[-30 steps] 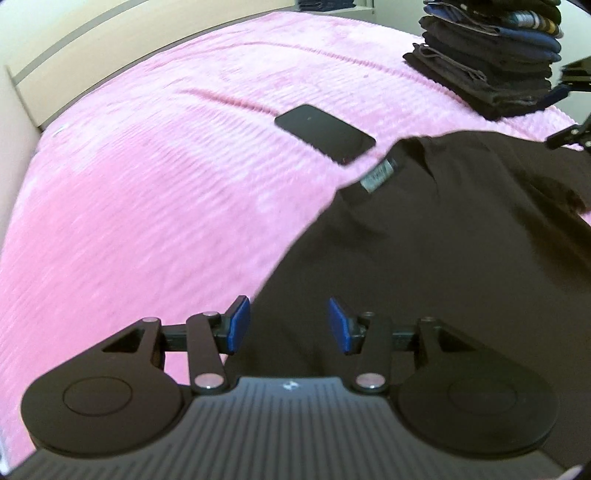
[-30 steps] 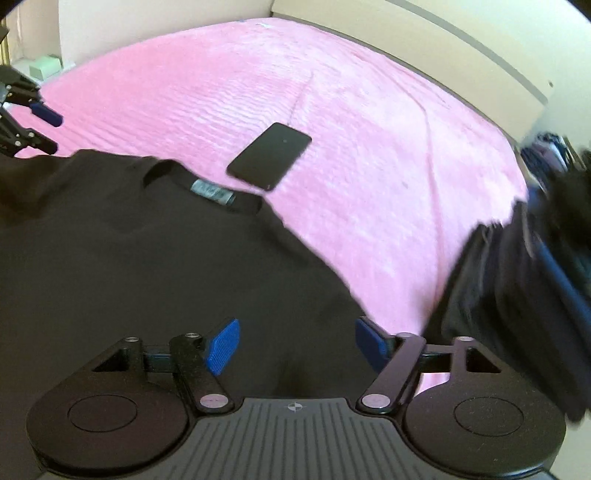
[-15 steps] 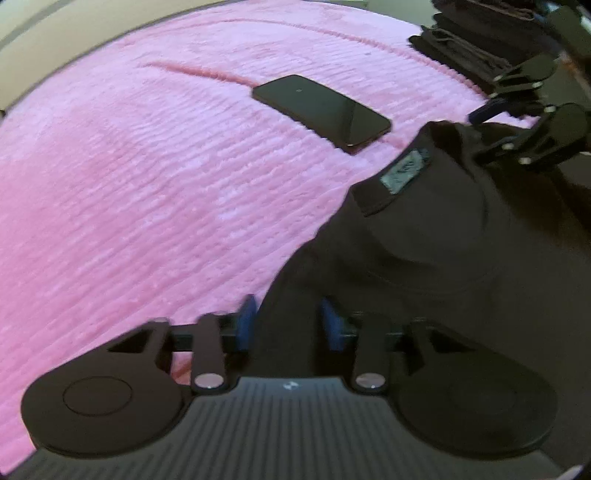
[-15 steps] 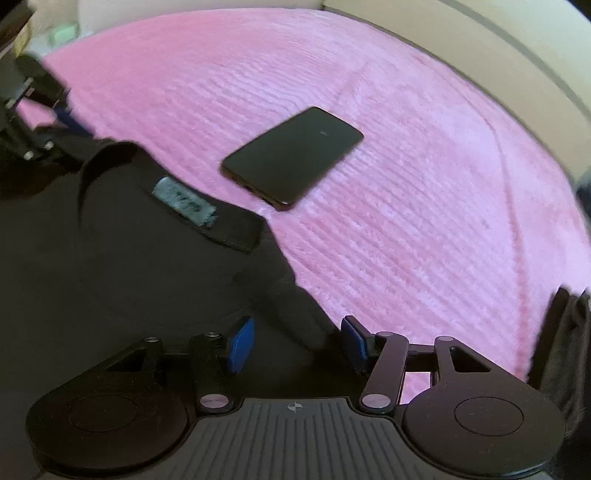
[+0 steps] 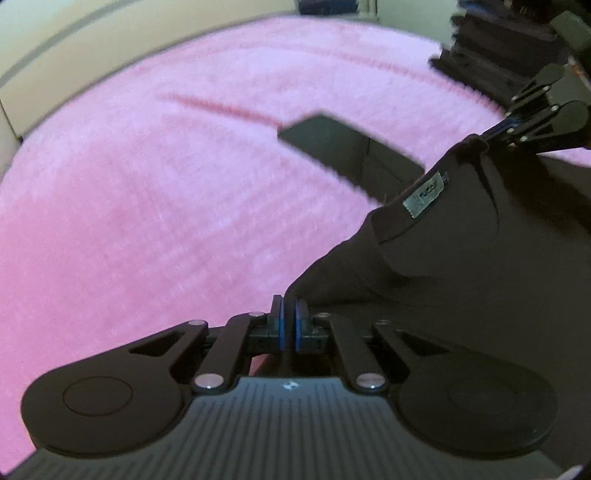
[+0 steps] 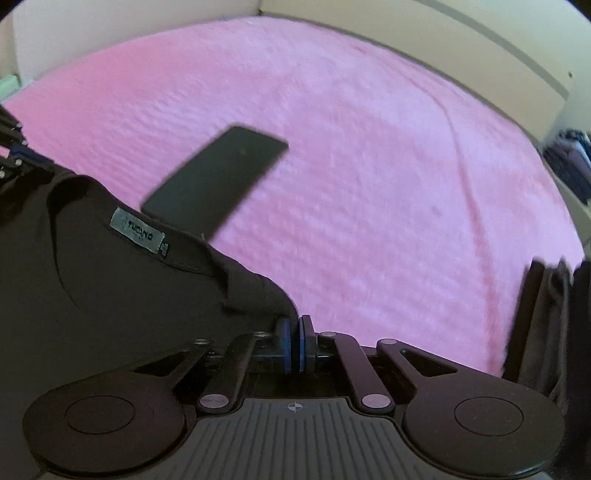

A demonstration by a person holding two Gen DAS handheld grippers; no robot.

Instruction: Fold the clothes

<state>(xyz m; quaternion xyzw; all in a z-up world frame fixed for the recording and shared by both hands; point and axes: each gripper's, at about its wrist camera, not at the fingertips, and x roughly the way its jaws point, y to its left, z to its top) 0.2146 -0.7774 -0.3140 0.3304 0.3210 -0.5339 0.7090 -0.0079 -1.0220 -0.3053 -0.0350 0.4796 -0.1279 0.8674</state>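
A black T-shirt (image 5: 461, 277) (image 6: 110, 295) with a grey neck label (image 5: 424, 194) (image 6: 138, 230) lies on a pink bedspread (image 5: 147, 184) (image 6: 369, 166). My left gripper (image 5: 290, 302) is closing tight on the shirt's shoulder edge left of the collar, its blue pads pressing the cloth. On the other side of the collar, my right gripper (image 6: 298, 321) is closing the same way on the opposite shoulder edge. Each gripper shows in the other's view: the right gripper (image 5: 495, 133) at the upper right, the left gripper (image 6: 14, 155) at the left edge. The collar is stretched between them.
A black phone (image 5: 343, 147) (image 6: 218, 181) lies on the bedspread just beyond the collar. A stack of folded dark clothes (image 5: 491, 55) (image 6: 546, 314) stands to the right of the shirt. A beige headboard (image 6: 443, 33) borders the far side of the bed.
Both grippers have come down and forward to the shirt's shoulders. Their jaws have gone from wide apart to pinched on the cloth. The phone and collar look closer.
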